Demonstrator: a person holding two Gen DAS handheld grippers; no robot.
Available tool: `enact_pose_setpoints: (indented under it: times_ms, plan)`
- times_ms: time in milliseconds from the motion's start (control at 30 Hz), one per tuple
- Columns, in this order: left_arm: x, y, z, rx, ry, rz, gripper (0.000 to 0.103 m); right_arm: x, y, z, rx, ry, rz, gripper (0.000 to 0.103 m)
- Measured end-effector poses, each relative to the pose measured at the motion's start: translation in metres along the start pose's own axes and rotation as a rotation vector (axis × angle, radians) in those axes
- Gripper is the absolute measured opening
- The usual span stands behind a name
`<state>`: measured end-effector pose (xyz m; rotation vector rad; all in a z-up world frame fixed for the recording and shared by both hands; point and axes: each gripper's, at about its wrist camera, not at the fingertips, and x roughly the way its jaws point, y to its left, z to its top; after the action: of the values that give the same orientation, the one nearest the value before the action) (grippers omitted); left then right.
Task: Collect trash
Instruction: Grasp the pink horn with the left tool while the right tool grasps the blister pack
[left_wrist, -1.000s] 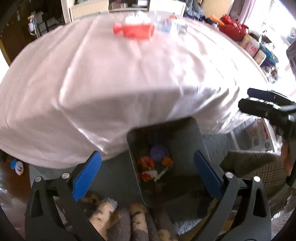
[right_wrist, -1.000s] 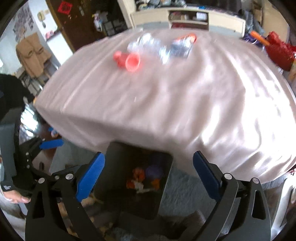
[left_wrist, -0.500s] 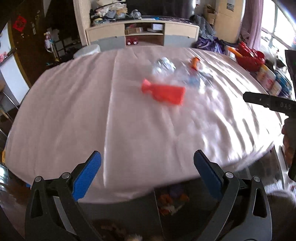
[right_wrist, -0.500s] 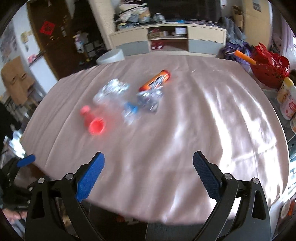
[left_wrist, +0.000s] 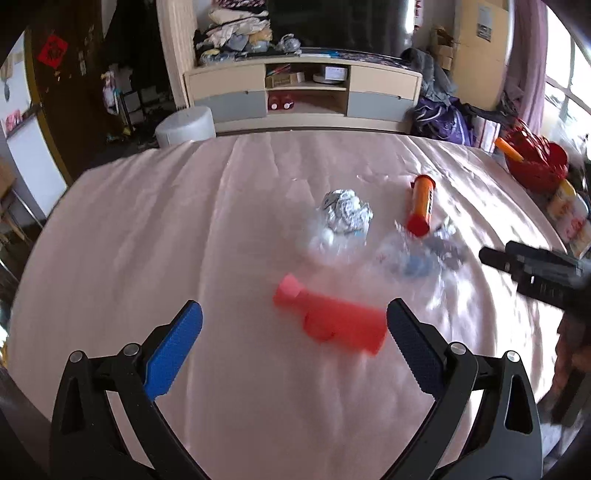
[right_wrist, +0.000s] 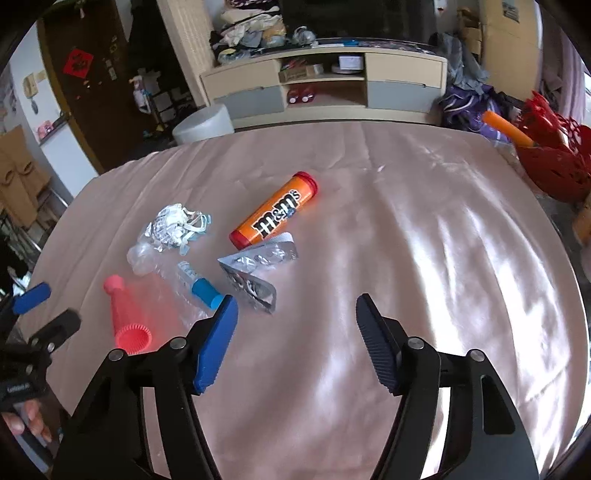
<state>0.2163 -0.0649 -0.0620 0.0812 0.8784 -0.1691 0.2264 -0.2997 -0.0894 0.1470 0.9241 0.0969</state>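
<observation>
Trash all on table, none picked up yet. Five bits left, close together: red cup (right_wrist: 127, 317) on side, orange candy tube (right_wrist: 275, 216), crushed clear bottle (right_wrist: 177, 280), foil ball (right_wrist: 171, 229), shiny wrapper (right_wrist: 255, 277).

Left gripper (left_wrist: 293, 345) wide apart, empty, red cup just ahead. Right gripper (right_wrist: 295, 341) closing, nothing between fingers.

Pink cloth (right_wrist: 424, 258) covers table, wrinkly, shiny. Messy room: low cabinet (right_wrist: 321, 86), red basket (right_wrist: 554, 158).

A: That pink tablecloth (right_wrist: 424, 266) looks like satin, shiny and creased.

B: Yep. Orange candy tube (right_wrist: 275, 216) is glossy plastic, the wrapper (right_wrist: 255, 273) near it crinkly silver foil, and the red cup (right_wrist: 127, 314) ribbed matt plastic.
</observation>
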Motion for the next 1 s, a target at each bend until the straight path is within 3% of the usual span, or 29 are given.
enact_pose_setpoints:
  times_ms: [533,600,667,733,800,1000]
  plan:
    - [0.050,-0.013,0.005,0.014,0.124,0.030,0.095,0.039,0.024,0.004,-0.099,0.028,0.029,0.067]
    - [0.052,-0.010,0.004,0.007,0.136,0.011,0.095,0.042,0.028,0.004,-0.111,0.031,0.041,0.059]
    - [0.054,-0.011,0.002,0.007,0.164,-0.008,0.092,0.043,0.032,0.002,-0.124,0.043,0.054,0.039]
    - [0.056,-0.012,-0.003,0.012,0.190,-0.038,0.089,0.043,0.035,0.000,-0.125,0.047,0.061,0.034]
    - [0.057,-0.013,-0.008,0.024,0.205,-0.058,0.084,0.041,0.036,-0.001,-0.127,0.048,0.069,0.028]
    - [0.049,-0.009,-0.014,0.041,0.192,-0.064,0.037,0.022,0.032,-0.004,-0.122,0.018,0.065,0.027]
